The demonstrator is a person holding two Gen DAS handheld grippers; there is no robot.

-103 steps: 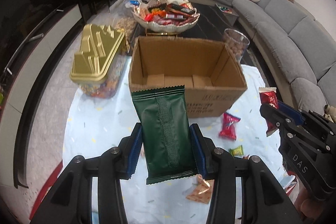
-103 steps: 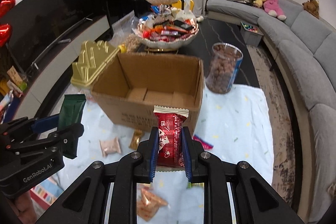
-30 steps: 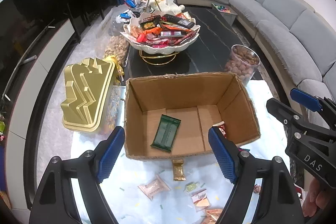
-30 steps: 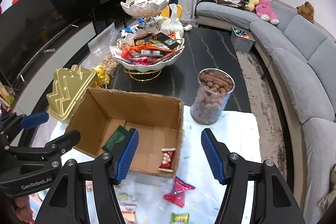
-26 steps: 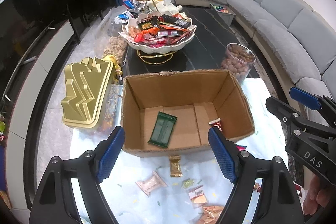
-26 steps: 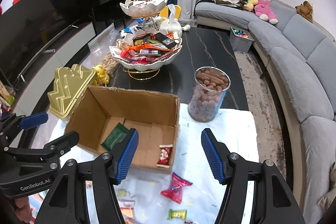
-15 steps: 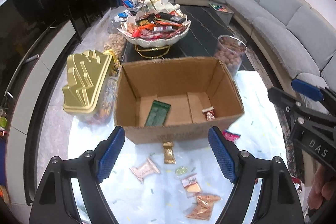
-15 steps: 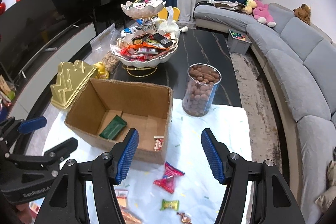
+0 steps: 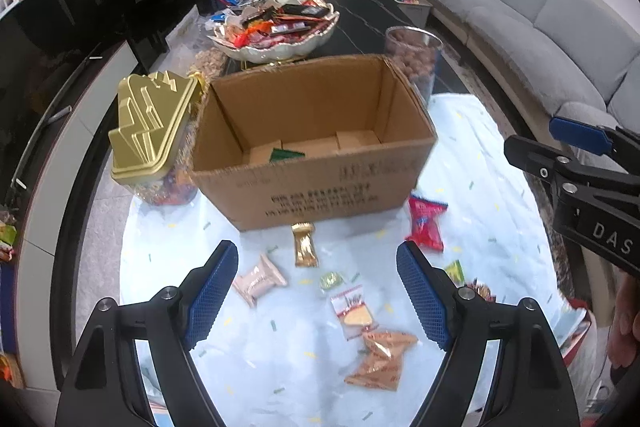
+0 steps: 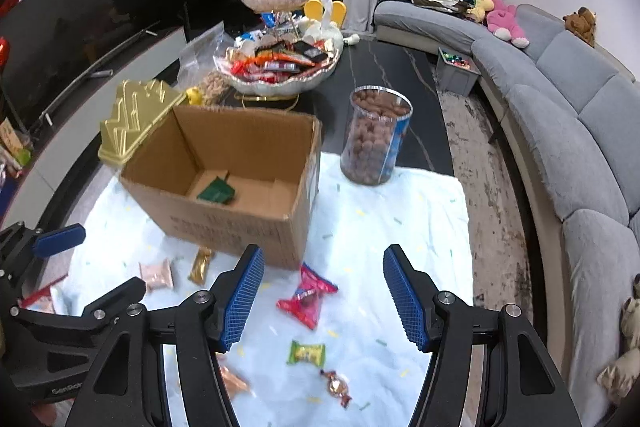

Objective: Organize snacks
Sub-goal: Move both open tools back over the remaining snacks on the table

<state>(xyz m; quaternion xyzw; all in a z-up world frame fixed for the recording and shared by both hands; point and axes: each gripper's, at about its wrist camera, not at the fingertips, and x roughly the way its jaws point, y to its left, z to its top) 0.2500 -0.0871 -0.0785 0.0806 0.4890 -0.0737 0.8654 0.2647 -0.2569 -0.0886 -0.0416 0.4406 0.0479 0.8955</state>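
Note:
An open cardboard box (image 9: 320, 195) (image 10: 240, 223) stands on the pale blue cloth; a dark green packet (image 10: 216, 191) (image 9: 285, 155) lies on its floor. Loose snacks are scattered on the cloth in front of it: a red packet (image 9: 426, 223) (image 10: 306, 297), a gold bar (image 9: 305, 249), a pink packet (image 9: 260, 279), a small green sweet (image 10: 306, 353) and orange packets (image 9: 380, 359). My left gripper (image 9: 318, 297) hangs open and empty above the scattered snacks. My right gripper (image 10: 322, 297) is also open and empty, over the red packet.
A gold-lidded tub (image 9: 152, 123) stands left of the box, a clear jar of nuts (image 10: 376, 139) to its right. Behind is a two-tier shell stand heaped with snacks (image 10: 280, 67) on a black table. A grey sofa (image 10: 560, 107) curves along the right.
Both grippers have drawn back from over the box toward the near side and sunk a little, so the scattered snacks now lie under them. Earlier they held the green and red packets, which were then in the box.

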